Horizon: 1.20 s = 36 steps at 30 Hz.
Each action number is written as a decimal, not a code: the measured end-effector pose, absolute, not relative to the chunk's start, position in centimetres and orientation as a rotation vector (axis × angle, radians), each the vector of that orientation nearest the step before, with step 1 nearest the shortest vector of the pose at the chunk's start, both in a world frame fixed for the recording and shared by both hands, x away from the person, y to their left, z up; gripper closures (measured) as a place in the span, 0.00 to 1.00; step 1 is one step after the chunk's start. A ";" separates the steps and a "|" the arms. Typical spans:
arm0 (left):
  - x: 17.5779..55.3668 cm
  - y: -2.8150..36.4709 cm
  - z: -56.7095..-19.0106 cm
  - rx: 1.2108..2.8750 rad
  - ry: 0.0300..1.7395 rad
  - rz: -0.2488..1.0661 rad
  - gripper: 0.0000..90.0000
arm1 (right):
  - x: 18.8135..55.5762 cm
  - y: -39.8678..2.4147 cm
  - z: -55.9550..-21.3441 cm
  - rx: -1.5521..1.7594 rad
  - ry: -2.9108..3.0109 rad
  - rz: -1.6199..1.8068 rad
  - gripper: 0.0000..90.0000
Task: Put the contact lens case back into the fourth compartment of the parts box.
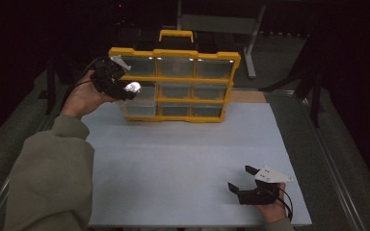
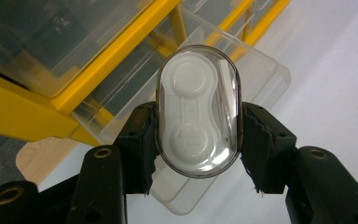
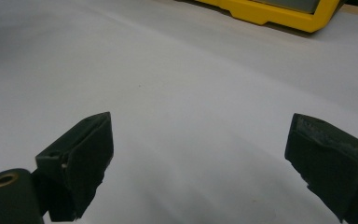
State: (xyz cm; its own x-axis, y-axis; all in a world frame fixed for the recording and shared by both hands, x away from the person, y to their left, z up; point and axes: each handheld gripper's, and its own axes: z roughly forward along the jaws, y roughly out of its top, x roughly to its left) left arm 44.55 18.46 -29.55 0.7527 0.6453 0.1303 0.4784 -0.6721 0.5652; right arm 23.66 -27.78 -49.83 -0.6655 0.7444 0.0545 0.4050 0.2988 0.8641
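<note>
A wide white tabletop (image 1: pixel 183 163) takes up most of the scene, with dark surroundings on every side, and at its far edge stands a yellow plastic organiser case (image 1: pixel 173 84) with a carrying handle on top and three rows of clear drawer-like bins, propped upright so its front faces the person. One clear bin (image 2: pixel 256 79) at the case's lower left is pulled out from the frame, and in the left gripper view it juts toward the camera just behind the jaws. A person in a greenish sleeve (image 1: pixel 53 173) reaches in from the near left, the raised hand carrying the left gripper (image 1: pixel 125 90) up against the left side of the case at about its middle row. That claw is closed partway, both black pads pressing the long sides of a small oval clear-plastic case with a white two-well contact lens holder inside (image 2: pixel 198 111); it sits upright between the jaws, lifted off the table, right in front of the pulled-out bin, though I cannot tell if it touches the bin. Over at the near right corner the right gripper (image 1: pixel 241 179) rests low by the table edge, its jaws spread wide apart with only bare white surface between them, gripping nothing
</note>
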 end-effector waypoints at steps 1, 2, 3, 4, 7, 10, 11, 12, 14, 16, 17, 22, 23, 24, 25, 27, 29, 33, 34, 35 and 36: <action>44.6 18.4 -29.6 2.442 0.851 0.438 0.55 | 23.7 -27.8 -49.8 1.033 2.215 1.313 0.08; 44.7 18.4 -29.7 2.444 0.857 0.435 0.55 | 23.7 -27.8 -49.8 1.032 2.215 1.314 0.08; 44.8 18.4 -29.7 2.446 0.862 0.436 0.55 | 23.6 -27.8 -49.8 1.032 2.214 1.314 0.08; 44.8 18.3 -29.8 2.448 0.870 0.441 0.55 | 23.6 -27.8 -49.8 1.033 2.215 1.313 0.08; 45.0 18.4 -30.0 2.439 0.898 0.447 0.55 | 23.7 -27.8 -49.8 1.030 2.215 1.315 0.08; 45.1 18.5 -30.2 2.429 0.902 0.435 0.55 | 23.6 -27.8 -49.8 1.029 2.214 1.317 0.08; 45.1 18.5 -30.2 2.433 0.903 0.436 0.55 | 23.6 -27.8 -49.8 1.029 2.214 1.317 0.08; 45.1 18.5 -30.3 2.435 0.901 0.435 0.55 | 23.6 -27.8 -49.8 1.026 2.214 1.316 0.08; 45.1 18.5 -30.3 2.428 0.904 0.435 0.55 | 23.6 -27.8 -49.8 1.025 2.215 1.315 0.08; 45.2 18.4 -30.4 2.416 0.909 0.433 0.55 | 23.6 -27.8 -49.8 1.023 2.216 1.314 0.08; 45.2 18.4 -30.5 2.416 0.907 0.428 0.55 | 23.6 -27.8 -49.8 1.024 2.215 1.314 0.08; 45.2 18.2 -30.9 2.408 0.911 0.444 0.34 | 23.6 -27.8 -49.8 1.024 2.214 1.318 0.08; 45.1 18.2 -30.9 2.416 0.916 0.460 0.27 | 23.6 -27.8 -49.8 1.025 2.213 1.317 0.08; 45.1 18.2 -30.9 2.421 0.922 0.470 0.20 | 23.6 -27.8 -49.8 1.024 2.214 1.317 0.08; 45.1 18.2 -31.0 2.409 0.928 0.474 0.16 | 23.6 -27.8 -49.8 1.023 2.214 1.317 0.08; 45.0 18.4 -31.0 2.388 0.937 0.477 0.13 | 23.6 -27.8 -49.8 1.022 2.214 1.317 0.08; 44.9 18.8 -31.1 2.379 0.953 0.471 0.07 | 23.6 -27.8 -49.8 1.026 2.213 1.316 0.08; 44.6 19.6 -31.4 2.372 0.967 0.472 0.01 | 23.6 -27.8 -49.8 1.023 2.214 1.317 0.08; 44.5 19.8 -31.4 2.359 0.963 0.461 0.01 | 23.6 -27.8 -49.8 1.026 2.214 1.316 0.08; 44.4 20.0 -31.4 2.350 0.965 0.460 0.01 | 23.6 -27.8 -49.8 1.023 2.215 1.316 0.08; 44.2 20.2 -31.5 2.344 0.967 0.465 0.00 | 23.6 -27.8 -49.8 1.024 2.213 1.317 0.08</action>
State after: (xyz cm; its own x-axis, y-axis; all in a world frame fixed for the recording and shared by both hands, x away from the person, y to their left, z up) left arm 44.20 20.22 -31.45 0.6801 0.7259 0.1024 0.5333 -0.5857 0.6103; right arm 23.62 -27.78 -49.79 -0.6686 0.7419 0.0500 0.3980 0.3002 0.8669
